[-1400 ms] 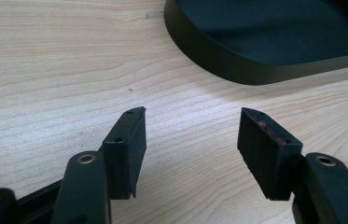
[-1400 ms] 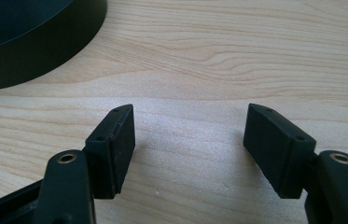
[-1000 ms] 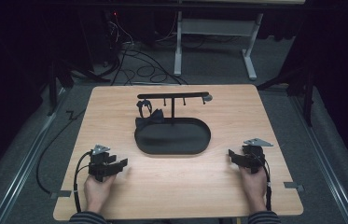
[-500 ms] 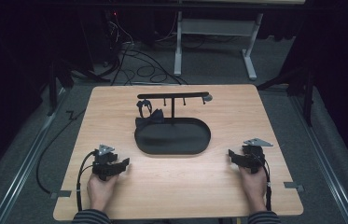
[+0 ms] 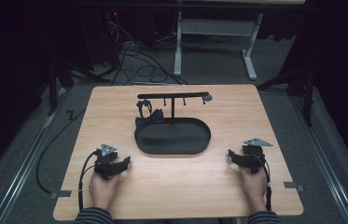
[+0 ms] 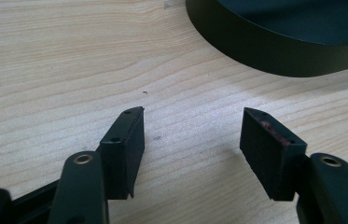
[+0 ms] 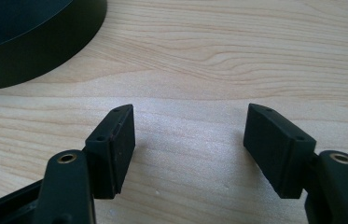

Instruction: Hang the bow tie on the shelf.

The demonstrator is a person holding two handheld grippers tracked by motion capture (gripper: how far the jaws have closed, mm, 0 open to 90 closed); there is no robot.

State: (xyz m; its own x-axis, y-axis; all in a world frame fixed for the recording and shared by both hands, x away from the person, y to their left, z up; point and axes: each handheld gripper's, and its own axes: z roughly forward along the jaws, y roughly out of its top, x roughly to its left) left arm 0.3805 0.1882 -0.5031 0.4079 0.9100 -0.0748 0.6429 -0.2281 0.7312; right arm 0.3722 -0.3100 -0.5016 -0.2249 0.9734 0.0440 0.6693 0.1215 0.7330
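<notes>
Black oval tray point(image 5: 171, 140) is seen at the centre of the wooden counter point(image 5: 237, 112), its long axis running from 9 o'clock to 3 o'clock across the high view. Behind it, at 12 o'clock, a slim black stand point(image 5: 173, 98) rises with a crossbar parallel to the tray's long axis; small pegs hang beneath the bar and a pale round tip is seen at its 3 o'clock end. A dark bow-shaped item point(image 5: 149, 116) is set at the tray's 10 o'clock edge, under the bar; its exact form is hard to make out against the dark tray. The left hand-held gripper point(image 5: 124, 162) rests on the counter at 7 o'clock from the tray, held by the left hand point(image 5: 102, 186), jaws spread apart and empty; in the left gripper view point(image 6: 192, 135) only a cut-off arc of the tray wall point(image 6: 274, 51) is shown at 1 o'clock. The right hand-held gripper point(image 5: 231, 154) lies at 4 o'clock from the tray, held by the right hand point(image 5: 254, 182), jaws likewise parted with nothing between; in the right gripper view point(image 7: 190, 135) the tray wall point(image 7: 36, 51) is cropped at 10 o'clock. Both lie near the tray but apart from it. Cables point(image 5: 134, 60) are seen on the dim floor beyond.
</notes>
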